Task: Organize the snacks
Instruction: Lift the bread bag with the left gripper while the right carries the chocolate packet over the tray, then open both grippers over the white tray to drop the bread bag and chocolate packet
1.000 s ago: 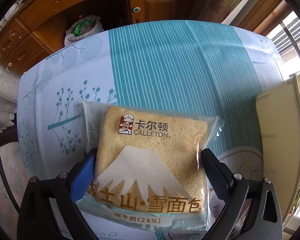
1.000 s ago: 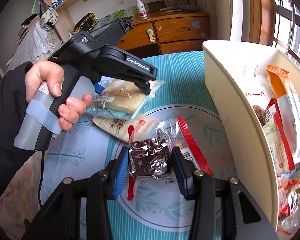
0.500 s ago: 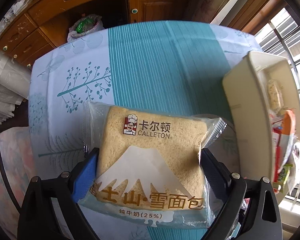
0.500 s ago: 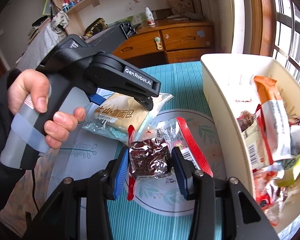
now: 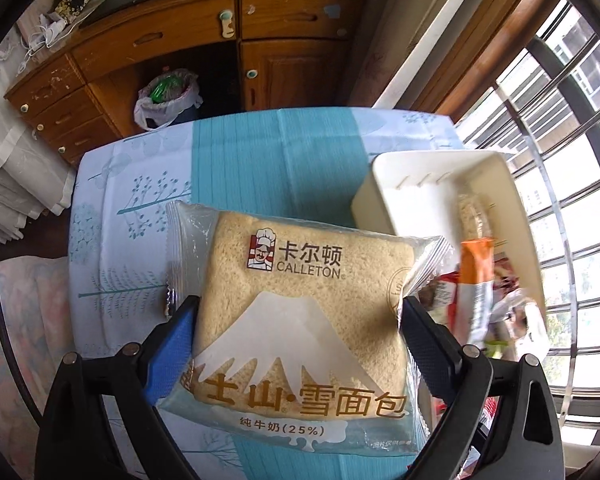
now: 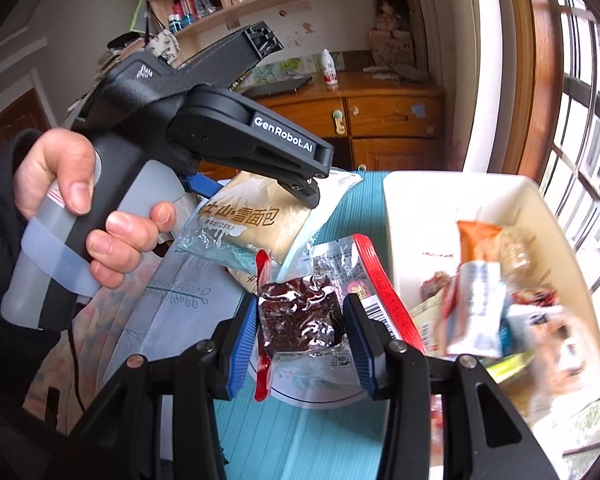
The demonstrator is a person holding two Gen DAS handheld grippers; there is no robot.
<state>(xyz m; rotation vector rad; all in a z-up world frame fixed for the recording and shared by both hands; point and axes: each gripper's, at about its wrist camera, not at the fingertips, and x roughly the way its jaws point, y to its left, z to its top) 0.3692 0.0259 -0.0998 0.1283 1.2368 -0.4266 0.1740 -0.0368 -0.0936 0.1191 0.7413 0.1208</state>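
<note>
Left gripper (image 5: 300, 332) clamped on bread packet (image 5: 300, 320), right gripper (image 6: 300, 332) on dark snack (image 6: 300, 320); bin (image 5: 384, 204) ahead-right, nearer the right.

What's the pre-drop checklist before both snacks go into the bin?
1. Left gripper shut on bread packet: ok.
2. Right gripper shut on dark snack packet: ok.
3. White bin open-topped, with bare space at its far end: ok.
4. Bread packet over the bin: not ok, only its corner reaches the rim.
5. Dark snack packet over the bin: not ok, it is beside the bin, over the plate.
6. Room for both amid the packets already in the bin: cannot tell.
</note>
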